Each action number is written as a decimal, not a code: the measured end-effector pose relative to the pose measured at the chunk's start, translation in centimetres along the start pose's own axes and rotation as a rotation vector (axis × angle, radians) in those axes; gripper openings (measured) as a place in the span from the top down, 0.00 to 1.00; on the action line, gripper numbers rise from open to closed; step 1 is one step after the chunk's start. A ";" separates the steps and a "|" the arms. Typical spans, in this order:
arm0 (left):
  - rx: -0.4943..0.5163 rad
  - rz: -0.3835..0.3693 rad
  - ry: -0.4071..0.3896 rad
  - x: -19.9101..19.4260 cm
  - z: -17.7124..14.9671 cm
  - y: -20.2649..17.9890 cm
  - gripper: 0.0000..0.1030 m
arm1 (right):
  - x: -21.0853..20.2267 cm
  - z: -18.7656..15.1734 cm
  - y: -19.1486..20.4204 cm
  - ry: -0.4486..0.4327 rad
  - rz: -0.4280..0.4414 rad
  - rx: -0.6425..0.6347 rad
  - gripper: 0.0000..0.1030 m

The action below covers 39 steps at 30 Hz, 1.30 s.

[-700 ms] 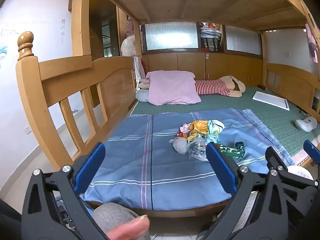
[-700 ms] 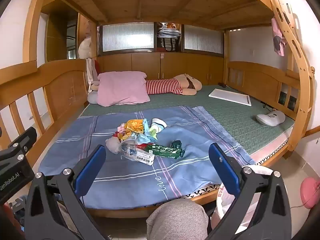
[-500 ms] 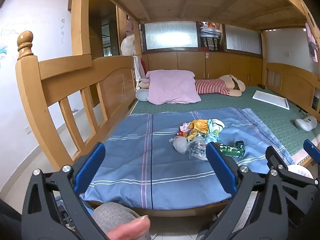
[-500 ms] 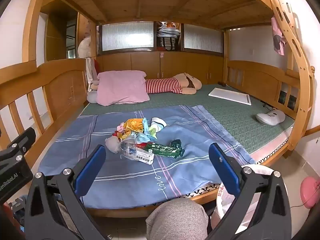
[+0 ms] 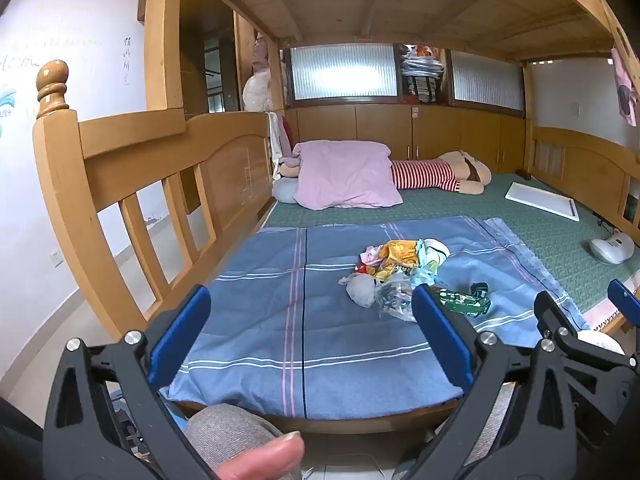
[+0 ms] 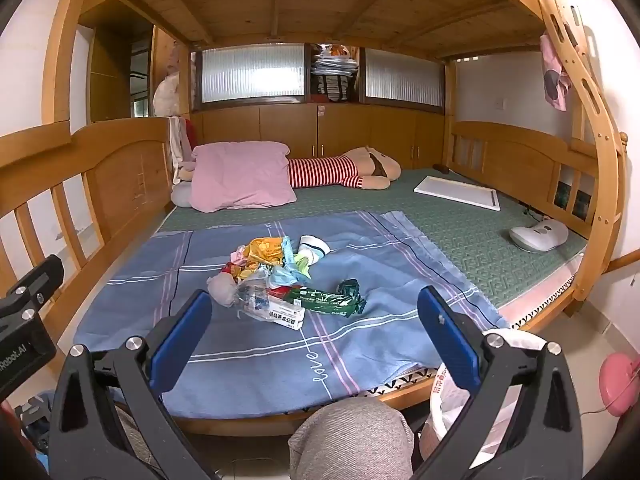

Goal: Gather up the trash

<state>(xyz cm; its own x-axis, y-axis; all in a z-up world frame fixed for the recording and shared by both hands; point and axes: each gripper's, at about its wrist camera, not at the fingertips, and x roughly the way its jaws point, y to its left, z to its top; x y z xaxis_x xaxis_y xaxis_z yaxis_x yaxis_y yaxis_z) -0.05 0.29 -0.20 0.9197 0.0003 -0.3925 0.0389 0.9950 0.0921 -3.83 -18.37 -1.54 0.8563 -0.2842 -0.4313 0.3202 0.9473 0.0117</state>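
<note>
Both grippers, left gripper [image 5: 308,332] and right gripper [image 6: 314,334], are hovering wide open, lining up on the trash pile [image 6: 280,280]

Wooden bunk bed [image 6: 120,168], frosted windows [image 6: 252,72], white walls [image 5: 24,200]

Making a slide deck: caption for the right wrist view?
Open right gripper faces a trash pile on the blue sheet of a wooden bunk bed.

The pink round object [image 6: 619,383] at the right view's lower right is cut by the edge; the white plastic-lined bin [image 6: 452,396] sits half-hidden behind the right claw [image 6: 314,330].
</note>
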 end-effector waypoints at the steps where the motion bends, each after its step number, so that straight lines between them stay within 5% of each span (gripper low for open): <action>1: 0.001 -0.001 0.001 0.0 0.0 0.0 0.03 | 0.2 -0.1 -0.2 0.000 -0.001 0.002 0.03; 39: -0.038 -0.050 0.048 0.8 -0.1 0.2 0.03 | 0.3 -0.3 -2.7 -0.029 -0.014 0.050 0.03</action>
<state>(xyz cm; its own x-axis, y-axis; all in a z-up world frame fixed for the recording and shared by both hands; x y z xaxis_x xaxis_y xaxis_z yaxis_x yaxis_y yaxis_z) 0.67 0.53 -0.63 0.8974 -0.0457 -0.4388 0.0689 0.9969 0.0370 -4.63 -20.97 -1.98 0.8625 -0.3025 -0.4058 0.3517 0.9347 0.0508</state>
